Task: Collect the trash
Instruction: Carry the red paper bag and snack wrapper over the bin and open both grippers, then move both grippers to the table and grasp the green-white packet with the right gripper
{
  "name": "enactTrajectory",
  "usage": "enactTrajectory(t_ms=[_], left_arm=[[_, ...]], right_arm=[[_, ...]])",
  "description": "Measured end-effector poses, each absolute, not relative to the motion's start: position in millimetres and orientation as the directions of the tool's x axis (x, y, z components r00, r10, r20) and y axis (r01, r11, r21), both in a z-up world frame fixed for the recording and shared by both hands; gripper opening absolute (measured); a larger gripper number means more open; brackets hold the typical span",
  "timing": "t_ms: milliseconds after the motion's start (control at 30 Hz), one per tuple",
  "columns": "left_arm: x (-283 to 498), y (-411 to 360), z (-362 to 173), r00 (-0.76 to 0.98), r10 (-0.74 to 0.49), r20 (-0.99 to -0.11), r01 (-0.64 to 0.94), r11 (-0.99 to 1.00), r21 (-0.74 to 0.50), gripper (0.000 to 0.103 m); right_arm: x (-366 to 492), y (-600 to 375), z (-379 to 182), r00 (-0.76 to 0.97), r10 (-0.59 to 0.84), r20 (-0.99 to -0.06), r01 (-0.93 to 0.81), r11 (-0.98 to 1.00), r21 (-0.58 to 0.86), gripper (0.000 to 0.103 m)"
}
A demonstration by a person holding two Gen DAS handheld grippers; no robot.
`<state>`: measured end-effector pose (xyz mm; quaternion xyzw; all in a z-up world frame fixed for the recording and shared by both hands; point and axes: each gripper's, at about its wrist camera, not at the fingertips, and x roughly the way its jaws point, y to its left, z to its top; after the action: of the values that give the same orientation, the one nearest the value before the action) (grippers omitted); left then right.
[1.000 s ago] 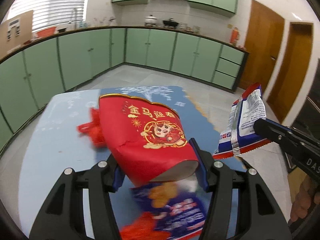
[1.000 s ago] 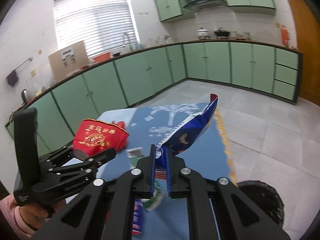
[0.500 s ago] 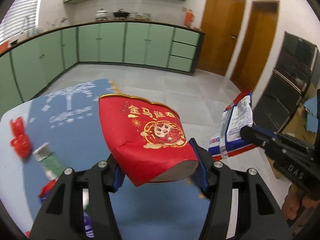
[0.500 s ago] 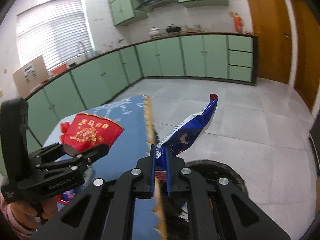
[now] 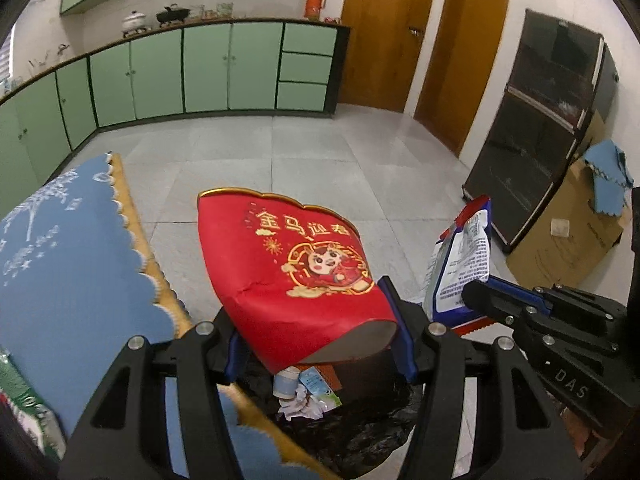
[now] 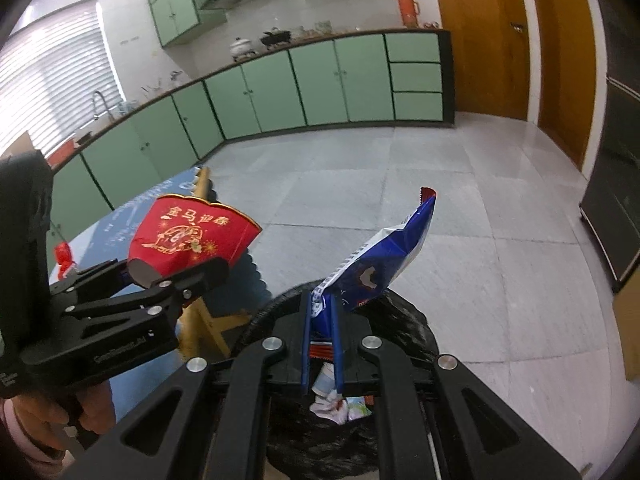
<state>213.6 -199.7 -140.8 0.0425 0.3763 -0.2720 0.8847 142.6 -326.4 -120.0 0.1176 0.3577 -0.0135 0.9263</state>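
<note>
A black-lined trash bin is standing on the tiled floor just beside the desk, which is wearing a blue cloth with a scalloped yellow edge. Crumpled white paper, a small cup and small wrappers are lying inside the bin. Green cabinets are running along the far wall under a counter carrying pots and an orange flask. Two wooden doors, a dark glass-fronted cabinet and a cardboard box with a blue cloth draped over it are occupying the right side of the left wrist view. Nothing is standing between either gripper and the bin opening.

The red paper cup is showing gold Chinese characters above a cartoon figure. Small print on the back of the blue-and-white snack wrapper is too small to read. The right gripper body is showing the letters "DAS" in the left wrist view.

The left gripper is clamping the red paper cup between its jaws, rim pointing away, directly above the near edge of the bin. The right gripper is holding its jaws nearly together, pinching the lower end of the snack wrapper, which is sticking up and to the right above the bin opening. A hand in a pink sleeve is gripping the left handle.
</note>
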Motion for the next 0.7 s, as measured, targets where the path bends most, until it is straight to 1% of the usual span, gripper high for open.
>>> enactTrajectory(t_ms=[233,467,567,633,667,700], left_arm=[[221,-207,-163,0.534,-0.421,-0.733,0.509,0.852,-0.119,0.058],[224,-202,-160,0.546,-0.397,-0.737,0.488,0.867,-0.105,0.061],[225,-194,-156,0.560,-0.386,-0.733,0.464,0.879,-0.109,0.063],[225,-189,-153,0.569,-0.380,-0.729,0.451,0.886,-0.109,0.064],[225,-189,-152,0.574,-0.377,-0.727,0.448,0.888,-0.106,0.064],[224,-187,-150,0.578,-0.375,-0.725,0.446,0.889,-0.103,0.064]], right_arm=[[157,-341,-148,0.703,0.059,-0.709,0.134,0.968,0.213,0.009],[173,-347,-177,0.654,0.082,-0.752,0.136,0.965,0.224,0.009],[174,-346,-183,0.639,0.088,-0.764,0.134,0.966,0.223,0.012],[173,-345,-182,0.637,0.081,-0.766,0.134,0.968,0.214,0.022],[173,-344,-181,0.639,0.079,-0.765,0.134,0.968,0.212,0.029],[172,-344,-180,0.641,0.078,-0.763,0.133,0.968,0.211,0.030]])
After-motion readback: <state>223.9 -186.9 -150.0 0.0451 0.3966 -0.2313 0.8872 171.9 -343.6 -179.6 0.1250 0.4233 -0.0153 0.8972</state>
